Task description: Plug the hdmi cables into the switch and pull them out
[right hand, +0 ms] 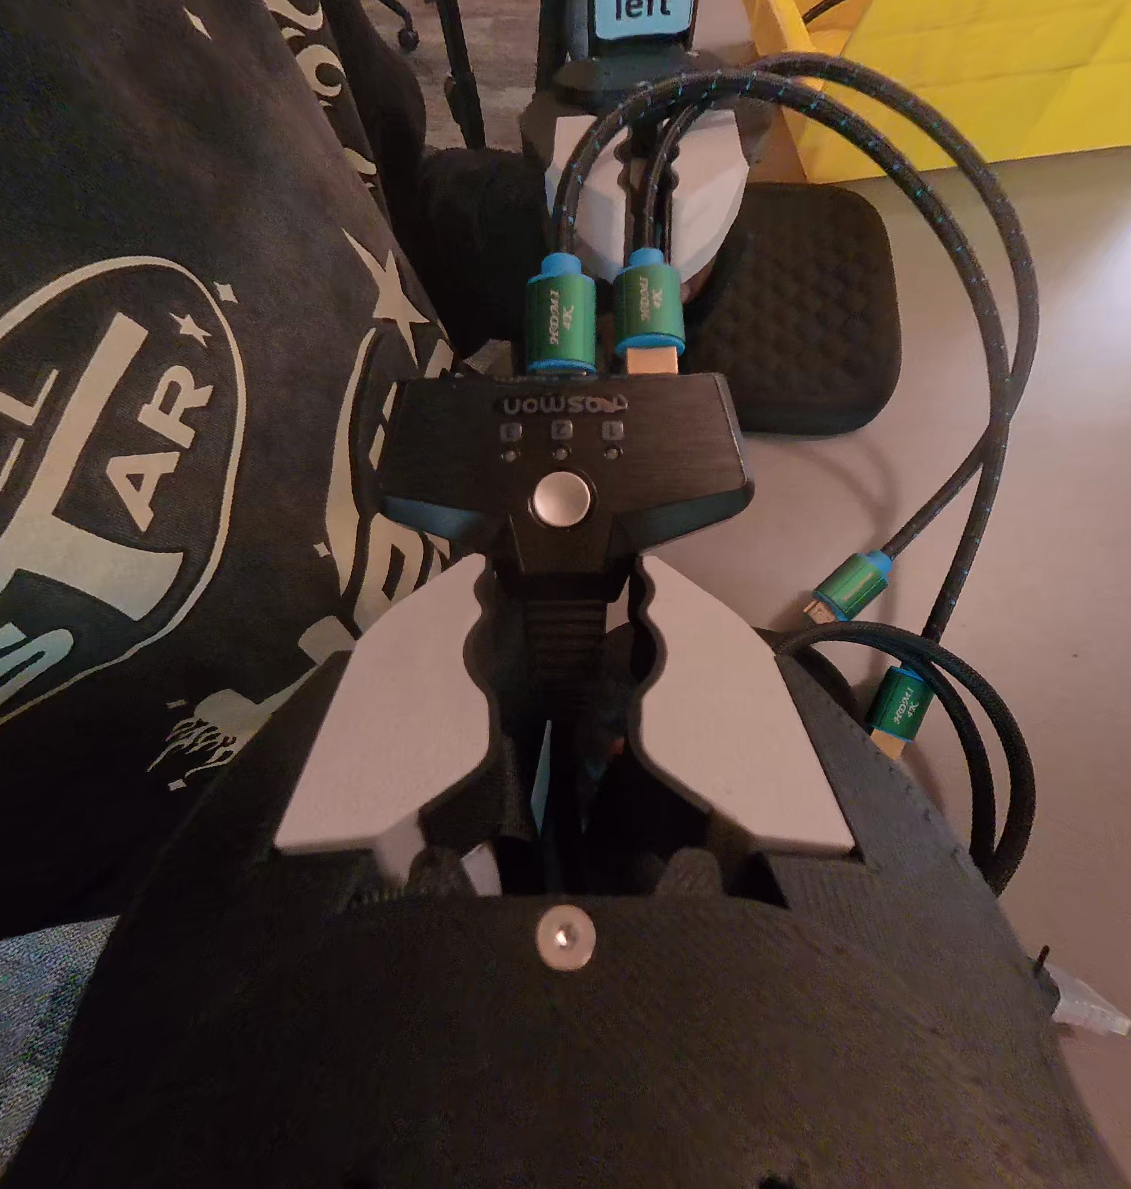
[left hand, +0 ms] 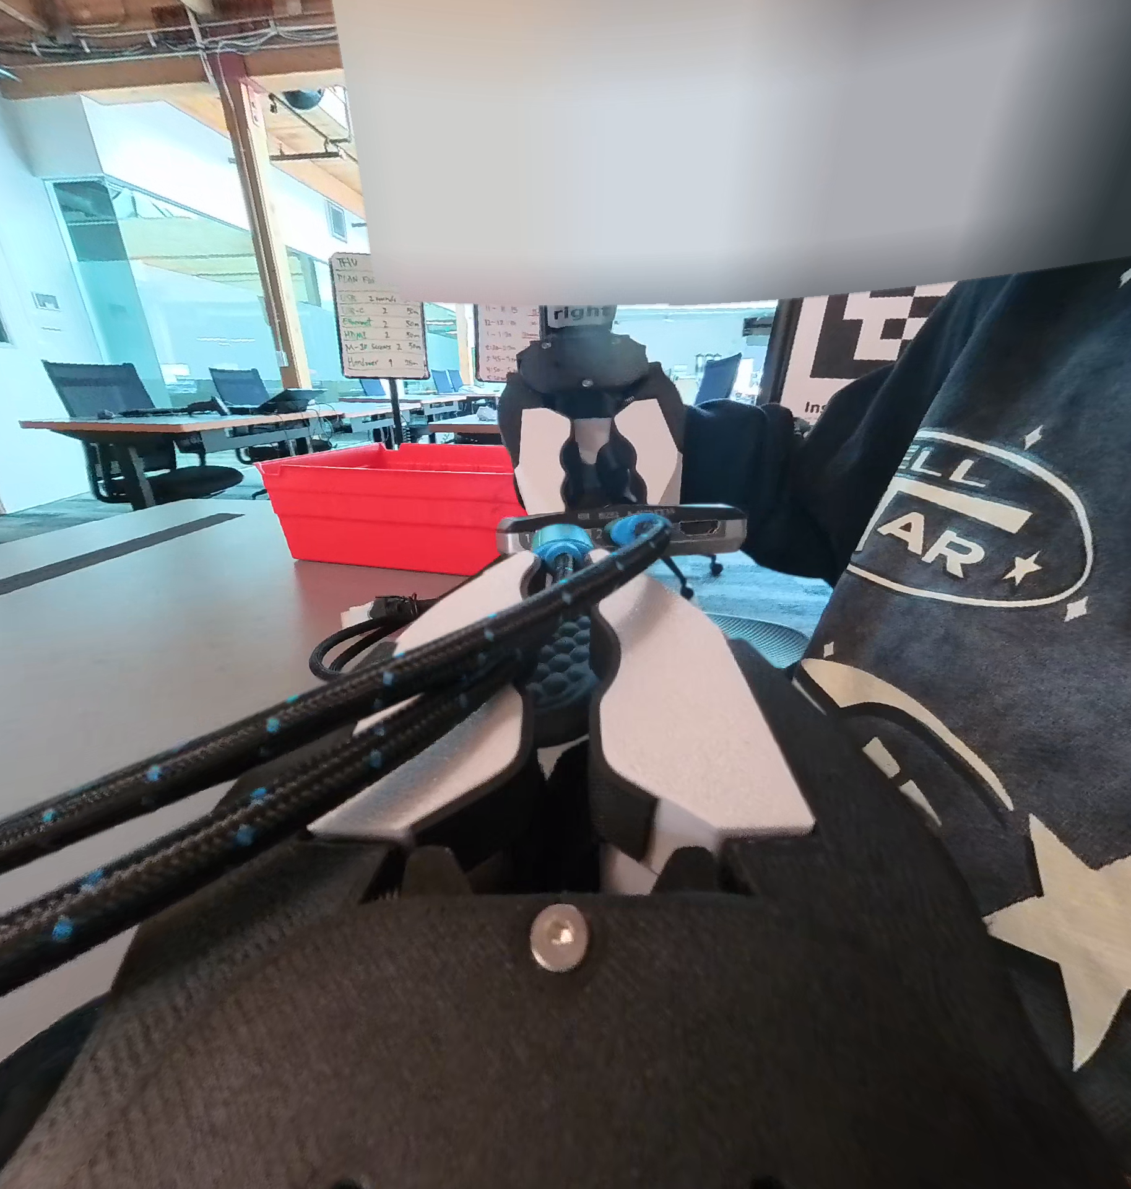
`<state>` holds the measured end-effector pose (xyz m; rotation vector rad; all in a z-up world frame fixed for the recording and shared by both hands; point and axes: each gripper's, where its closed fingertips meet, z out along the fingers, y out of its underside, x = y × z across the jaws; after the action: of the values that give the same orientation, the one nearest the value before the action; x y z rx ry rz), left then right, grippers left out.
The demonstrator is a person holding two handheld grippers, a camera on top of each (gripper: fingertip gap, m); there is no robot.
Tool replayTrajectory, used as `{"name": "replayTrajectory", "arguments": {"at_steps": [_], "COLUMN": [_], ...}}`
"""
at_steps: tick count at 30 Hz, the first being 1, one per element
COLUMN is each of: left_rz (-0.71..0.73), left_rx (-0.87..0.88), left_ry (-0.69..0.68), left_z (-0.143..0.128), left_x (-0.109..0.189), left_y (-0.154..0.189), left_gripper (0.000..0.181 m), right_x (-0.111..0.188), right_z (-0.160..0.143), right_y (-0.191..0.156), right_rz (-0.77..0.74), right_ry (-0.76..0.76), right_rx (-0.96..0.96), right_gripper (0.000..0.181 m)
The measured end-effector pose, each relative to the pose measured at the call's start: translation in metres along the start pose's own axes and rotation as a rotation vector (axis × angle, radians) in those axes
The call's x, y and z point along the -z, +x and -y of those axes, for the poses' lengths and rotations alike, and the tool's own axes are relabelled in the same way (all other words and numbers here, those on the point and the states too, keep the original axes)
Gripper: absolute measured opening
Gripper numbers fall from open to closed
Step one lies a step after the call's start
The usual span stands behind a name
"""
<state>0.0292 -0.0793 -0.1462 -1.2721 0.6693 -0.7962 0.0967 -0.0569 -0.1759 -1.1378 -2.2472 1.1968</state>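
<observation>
The black HDMI switch point(right hand: 562, 437) is held in the air by its neck in my right gripper point(right hand: 562, 582), which is shut on it. Two green plugs sit in its ports. The left plug point(right hand: 559, 322) is fully in. The right plug point(right hand: 649, 309) shows some of its gold tip. My left gripper point(left hand: 572, 572) is shut on the braided cable point(left hand: 562, 566) just behind that plug, facing the switch point(left hand: 620, 531). The third port point(left hand: 701, 529) is open. The right gripper point(left hand: 598, 495) shows behind the switch.
Two loose green plugs point(right hand: 852, 589) point(right hand: 897, 708) lie on the grey table point(right hand: 1064, 515) at the right. A red bin point(left hand: 389, 508) and a yellow bin point(right hand: 1000, 83) stand on it. A person's dark printed shirt point(right hand: 132, 386) is close by, with a black chair seat point(right hand: 807, 309) below.
</observation>
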Motion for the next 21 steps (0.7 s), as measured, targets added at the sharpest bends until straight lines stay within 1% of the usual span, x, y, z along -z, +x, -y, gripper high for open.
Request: {"name": "replayTrajectory", "arguments": {"at_steps": [6, 8, 11, 14, 18, 21], "left_rz": [0.018, 0.025, 0.016, 0.003, -0.032, -0.042], "left_rx": [-0.026, -0.007, 0.032, 0.079, 0.135, 0.154], "left_ry": [-0.034, -0.047, -0.100, -0.145, -0.215, -0.242], "left_z": [-0.002, -0.004, -0.008, -0.012, -0.022, -0.026], "left_x": [0.002, 0.002, 0.002, 0.004, 0.005, 0.006], "left_y": [-0.001, -0.002, -0.002, -0.004, -0.006, -0.008], "left_gripper": [0.011, 0.010, 0.010, 0.011, 0.011, 0.011], "right_x": [-0.002, -0.003, -0.007, -0.011, -0.019, -0.022], "right_z": [-0.001, -0.001, -0.007, -0.009, -0.018, -0.019], "right_y": [0.001, 0.002, 0.001, 0.002, 0.002, 0.004], "right_rz": [0.001, -0.005, -0.003, 0.003, 0.040, 0.030], "right_ry": [-0.018, -0.029, -0.082, -0.095, -0.129, -0.098], "right_rx": [-0.007, -0.007, 0.010, 0.021, 0.043, 0.087], "right_gripper": [0.041, 0.041, 0.041, 0.041, 0.041, 0.040]}}
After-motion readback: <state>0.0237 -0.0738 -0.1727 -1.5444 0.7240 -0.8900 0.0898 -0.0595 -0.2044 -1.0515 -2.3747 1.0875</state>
